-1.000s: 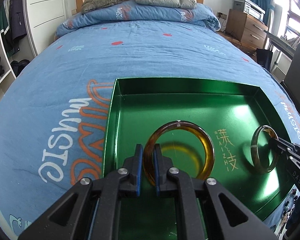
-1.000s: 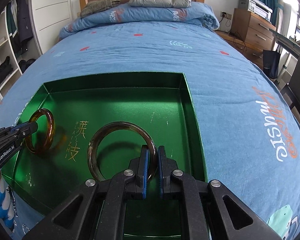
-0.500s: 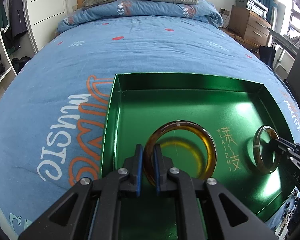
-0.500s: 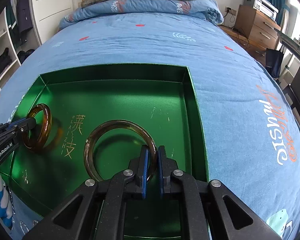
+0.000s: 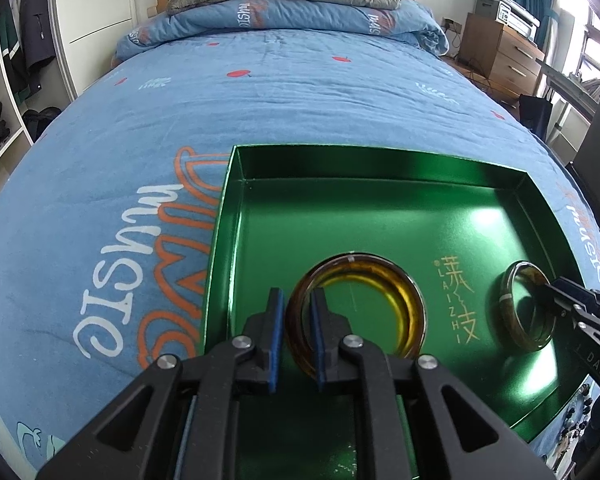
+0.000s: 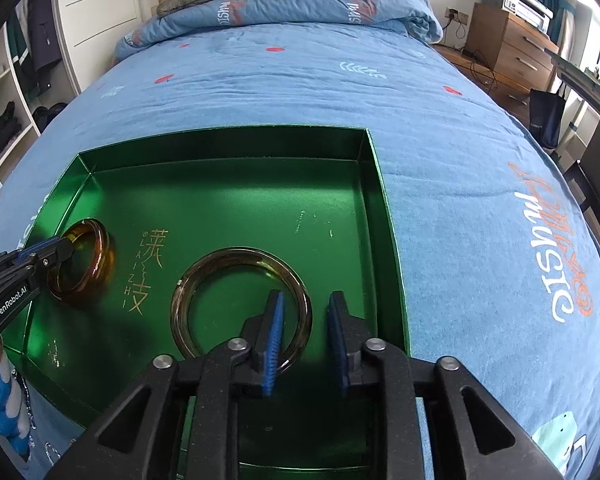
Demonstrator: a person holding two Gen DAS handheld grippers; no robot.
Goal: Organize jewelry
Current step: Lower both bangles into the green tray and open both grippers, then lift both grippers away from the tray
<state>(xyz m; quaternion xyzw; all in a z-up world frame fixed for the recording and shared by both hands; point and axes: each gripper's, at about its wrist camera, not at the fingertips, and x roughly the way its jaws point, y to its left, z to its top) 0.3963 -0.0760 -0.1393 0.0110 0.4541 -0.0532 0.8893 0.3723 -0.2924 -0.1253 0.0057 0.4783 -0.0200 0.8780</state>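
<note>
Left tongs: lower centre of left wrist view, blue-padded fingers nearly parallel, narrow gap, closed against amber bangle rim. Same tongs enter right wrist view from left edge.

Right tongs: lower centre of own view, fingers spread wide, gripping nothing; tips enter left wrist view from right edge.

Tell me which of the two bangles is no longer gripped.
The darker, smoky bangle on the tray's right: the right gripper has opened around it. The amber bangle stays clamped by the left gripper.
</note>
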